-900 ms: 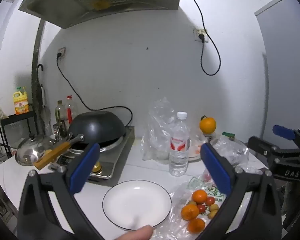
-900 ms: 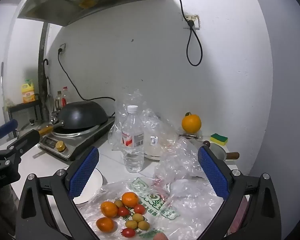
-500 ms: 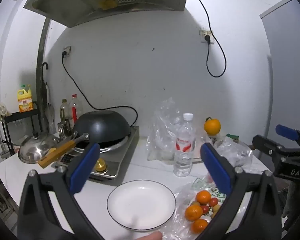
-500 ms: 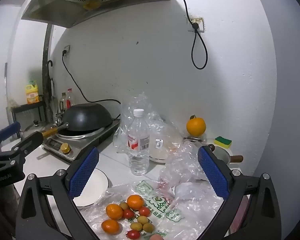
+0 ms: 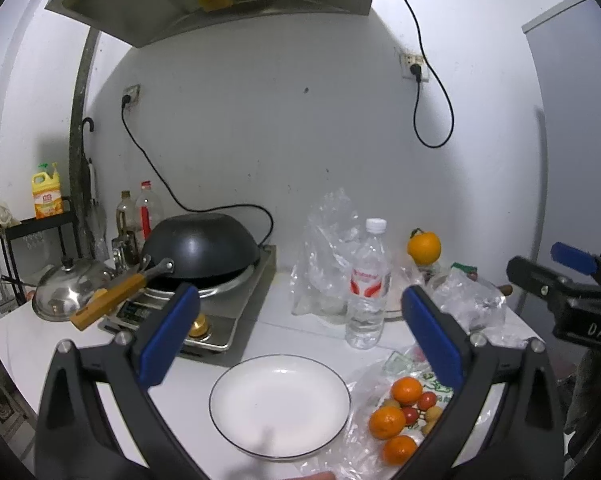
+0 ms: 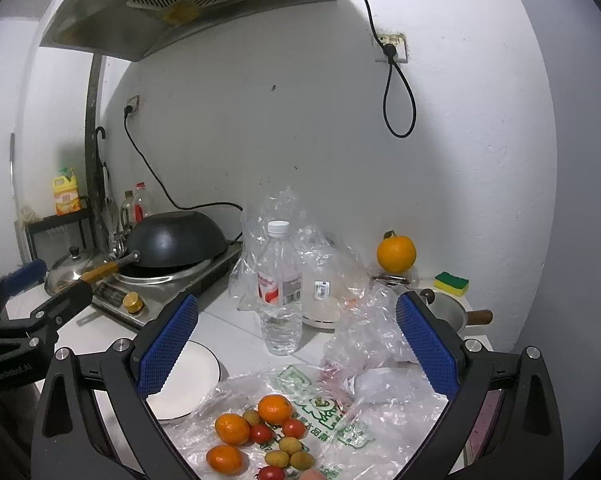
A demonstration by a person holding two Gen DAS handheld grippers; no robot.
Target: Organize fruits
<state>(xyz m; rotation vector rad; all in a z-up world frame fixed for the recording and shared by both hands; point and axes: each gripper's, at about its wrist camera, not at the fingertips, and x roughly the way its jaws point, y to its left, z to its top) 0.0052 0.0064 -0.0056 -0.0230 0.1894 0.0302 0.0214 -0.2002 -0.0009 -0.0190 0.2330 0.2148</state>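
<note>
Three small oranges (image 6: 274,409), red cherry tomatoes (image 6: 293,428) and small yellow-green fruits (image 6: 290,445) lie on a flat printed plastic bag (image 6: 332,420) at the counter's front. The oranges also show in the left wrist view (image 5: 406,390). An empty white plate (image 5: 279,402) sits just left of the fruit; its edge shows in the right wrist view (image 6: 188,380). My left gripper (image 5: 300,340) is open and empty above the plate. My right gripper (image 6: 296,344) is open and empty above the fruit. A large orange (image 6: 396,253) sits apart at the back.
A water bottle (image 6: 280,288) and crumpled clear bags (image 6: 364,336) stand behind the fruit. A black wok (image 5: 200,246) sits on a cooktop (image 5: 216,320) at left, beside a steel lid (image 5: 66,294). A small pot (image 6: 448,308) and sponge (image 6: 451,282) are at right.
Both grippers have risen and drawn back a little, so the plate and fruit sit slightly lower and farther in view. Both stay open and empty.
</note>
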